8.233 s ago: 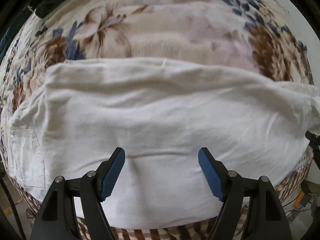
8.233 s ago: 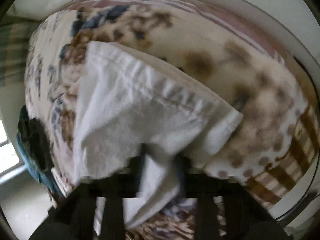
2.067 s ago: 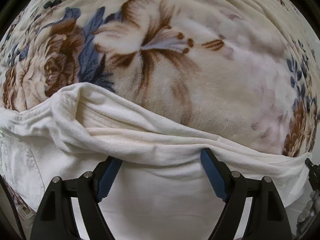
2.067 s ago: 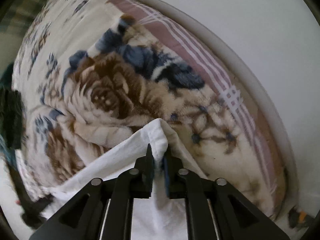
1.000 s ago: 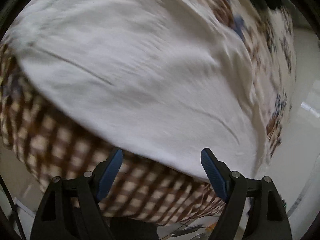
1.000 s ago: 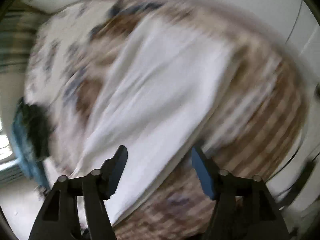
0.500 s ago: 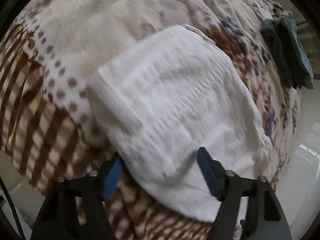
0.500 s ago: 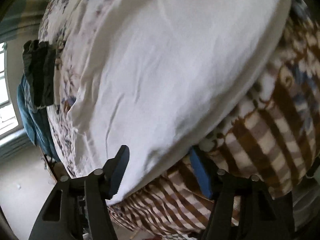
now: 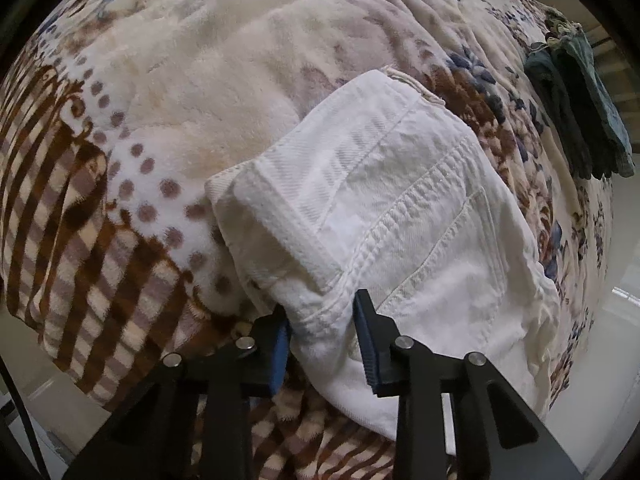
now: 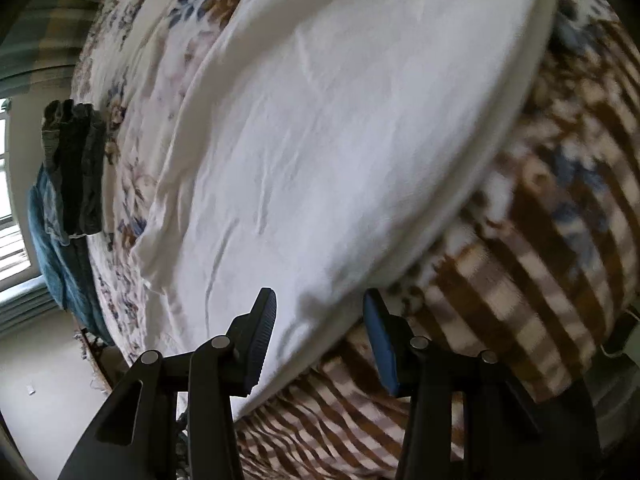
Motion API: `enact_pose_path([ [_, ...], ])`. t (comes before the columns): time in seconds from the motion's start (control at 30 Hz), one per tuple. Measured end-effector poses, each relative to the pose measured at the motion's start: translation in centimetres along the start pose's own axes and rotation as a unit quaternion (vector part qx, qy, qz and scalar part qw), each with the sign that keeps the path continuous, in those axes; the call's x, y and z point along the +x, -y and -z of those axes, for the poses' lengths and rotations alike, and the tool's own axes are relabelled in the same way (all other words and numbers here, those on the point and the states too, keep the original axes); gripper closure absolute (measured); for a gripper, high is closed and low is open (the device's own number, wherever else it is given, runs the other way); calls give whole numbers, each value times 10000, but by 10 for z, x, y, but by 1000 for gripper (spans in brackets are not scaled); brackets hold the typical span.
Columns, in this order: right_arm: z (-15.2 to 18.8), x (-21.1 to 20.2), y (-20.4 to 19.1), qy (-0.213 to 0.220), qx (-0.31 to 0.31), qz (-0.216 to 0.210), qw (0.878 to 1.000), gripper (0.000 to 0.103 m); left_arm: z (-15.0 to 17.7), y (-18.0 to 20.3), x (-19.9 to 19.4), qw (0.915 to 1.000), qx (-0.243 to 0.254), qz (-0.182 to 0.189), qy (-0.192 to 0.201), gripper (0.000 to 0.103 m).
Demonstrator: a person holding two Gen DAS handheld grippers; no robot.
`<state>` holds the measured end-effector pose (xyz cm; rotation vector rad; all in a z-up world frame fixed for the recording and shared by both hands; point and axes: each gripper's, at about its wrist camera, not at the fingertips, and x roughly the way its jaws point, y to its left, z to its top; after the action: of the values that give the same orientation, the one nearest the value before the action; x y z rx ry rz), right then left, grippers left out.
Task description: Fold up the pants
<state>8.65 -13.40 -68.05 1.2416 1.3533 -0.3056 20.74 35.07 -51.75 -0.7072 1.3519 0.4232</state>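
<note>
Left claw (image 9: 322, 334) seen from its own wrist camera, pointed steeply down at the near edge of the bed, jaws narrow and closing with a bunched corner of the white pants (image 9: 384, 216) between them; blue pads (image 9: 366, 332) at or very near the cloth on both sides, firm pinch not certain. Pants lying folded on the floral blanket (image 9: 168, 92), waistband, seams and a pocket outline facing up, belt-loop end toward the claw. Brown checked border of the blanket (image 9: 72, 240) to the left and below. Dark folded clothes (image 9: 576, 112) well apart at the far right edge of the bed. From the right wrist camera: right claw (image 10: 318, 346) about half open and closing, straddling the near edge of the white pants (image 10: 340, 128), fabric between the jaws but not pressed by either pad. Pants spread smooth and broad across the blanket (image 10: 560, 240), running away from the claw. Dark and blue clothing (image 10: 68, 176) piled at the far left edge of the bed, beside a bright window (image 10: 12, 240).
</note>
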Motion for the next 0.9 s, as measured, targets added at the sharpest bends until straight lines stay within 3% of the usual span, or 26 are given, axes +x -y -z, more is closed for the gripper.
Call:
enact_pose_path([
  [0.1, 5, -6, 5, 101, -13, -256, 9996, 54, 0, 1, -1, 10000, 71, -16, 7, 77],
  [0.27, -7, 21, 7, 35, 74, -598, 9982, 57, 1, 2, -2, 9999, 113, -57, 33, 79],
  [0.33, -11, 22, 5, 226, 24, -480, 9986, 91, 1, 4, -4, 9998, 163, -86, 54, 80],
  [0.43, -7, 15, 3, 329, -10, -534, 9980, 94, 4, 5, -7, 9997, 207, -112, 65, 82],
  [0.6, 7, -4, 3, 435, -327, -364, 9979, 95, 10, -1, -11, 9995, 241, -199, 78, 83],
  [0.8, -6, 26, 16, -72, -191, -54, 9998, 95, 3, -8, 5, 9996, 115, -235, -94, 80],
  [0.87, -12, 21, 15, -288, -170, -109, 9994, 88, 8, -8, -4, 9997, 79, -191, -126, 76],
  [0.9, -12, 14, 14, -403, -204, -50, 9990, 76, 13, -7, -10, 9993, 147, -314, -172, 73],
])
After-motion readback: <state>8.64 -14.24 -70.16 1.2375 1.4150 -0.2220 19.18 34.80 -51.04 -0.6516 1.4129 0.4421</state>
